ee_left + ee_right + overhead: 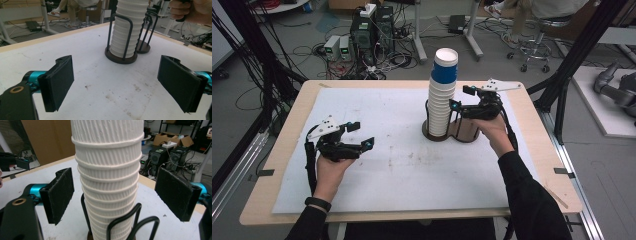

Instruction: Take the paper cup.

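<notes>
A tall stack of white ribbed paper cups (442, 102), topped by a blue cup with a white rim (445, 66), stands upright in a dark wire cup holder with round brown bases (452, 134). The holder sits on the white mat toward two o'clock from the table's middle. Its black wire loops (120, 35) rise around the lower cups. A second, empty base (143, 47) adjoins the loaded one at its three o'clock side in the high view. In the right gripper view the ribbed stack (107, 177) rises close ahead, between the parted jaws.
</notes>
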A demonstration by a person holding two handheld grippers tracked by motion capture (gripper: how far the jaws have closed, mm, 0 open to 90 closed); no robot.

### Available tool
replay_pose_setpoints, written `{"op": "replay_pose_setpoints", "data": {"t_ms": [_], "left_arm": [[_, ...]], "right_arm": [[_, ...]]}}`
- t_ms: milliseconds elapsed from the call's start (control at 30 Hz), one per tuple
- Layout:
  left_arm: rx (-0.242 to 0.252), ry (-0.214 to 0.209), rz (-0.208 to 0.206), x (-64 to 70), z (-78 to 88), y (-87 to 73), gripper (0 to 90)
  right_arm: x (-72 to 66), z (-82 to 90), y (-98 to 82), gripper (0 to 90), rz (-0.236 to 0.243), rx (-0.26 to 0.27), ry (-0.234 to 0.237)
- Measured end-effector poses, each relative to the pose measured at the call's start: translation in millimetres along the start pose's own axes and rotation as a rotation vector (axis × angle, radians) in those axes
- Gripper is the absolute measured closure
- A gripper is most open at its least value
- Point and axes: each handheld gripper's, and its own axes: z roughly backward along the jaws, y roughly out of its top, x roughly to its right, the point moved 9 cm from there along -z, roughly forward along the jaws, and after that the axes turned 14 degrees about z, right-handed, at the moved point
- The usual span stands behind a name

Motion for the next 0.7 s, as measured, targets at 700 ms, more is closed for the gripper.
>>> {"op": "replay_pose_setpoints", "data": {"t_ms": [700], "left_arm": [[-0.012, -0.017, 0.006, 1.8, -3.9, -3.1, 13.3]], "right_arm": [[-1.3, -30.9, 9.7, 15.2, -0.010, -0.030, 0.038]]}}
